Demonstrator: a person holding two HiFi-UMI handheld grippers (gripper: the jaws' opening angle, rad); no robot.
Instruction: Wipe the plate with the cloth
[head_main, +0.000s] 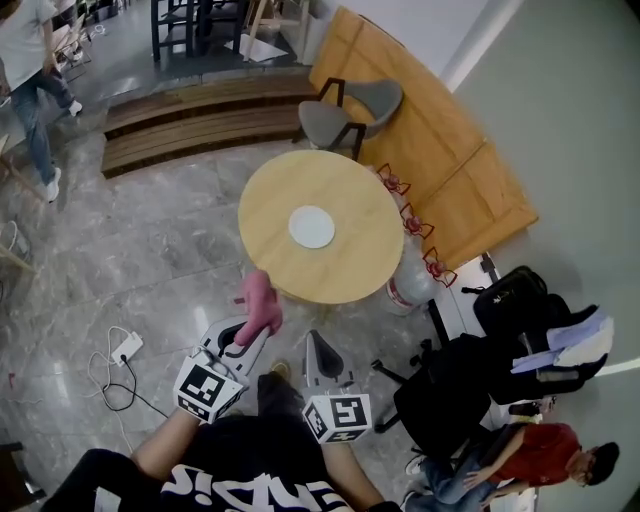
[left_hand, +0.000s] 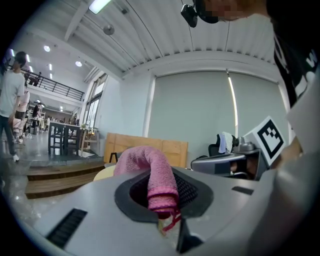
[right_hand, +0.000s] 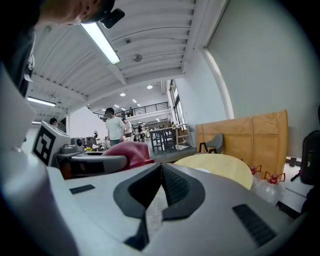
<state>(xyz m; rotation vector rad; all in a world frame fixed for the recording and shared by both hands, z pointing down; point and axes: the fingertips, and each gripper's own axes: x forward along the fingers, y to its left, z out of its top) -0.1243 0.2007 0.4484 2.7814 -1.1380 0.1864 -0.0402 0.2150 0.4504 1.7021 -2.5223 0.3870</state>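
One round wooden worktop is standing ahead of the person, well apart from both tongs. Nearer the camera, the left tongs are clamping down on a pink cloth — in the left gripper view the folded fabric is arching up out of the pads and drooping forward over the tips. The right tongs are riding just beside them, closed tight with nothing between the jaws. Smallest of all, the white plate is lying flat near the middle of the worktop, with neither tongs nor cloth touching it.

Judging by this, the step in hand is bringing the cloth to the plate. Doing it well is likely meaning coming in over the near edge with the loose bulge of cloth leading. The next part is lowering until the fabric, not the hard tips, is pressing on the plate. The plate is looking light and free to slide on smooth wood. So the empty right tongs are probably best used pinning its rim while the left is sweeping in circles — light pressure, whole face covered.
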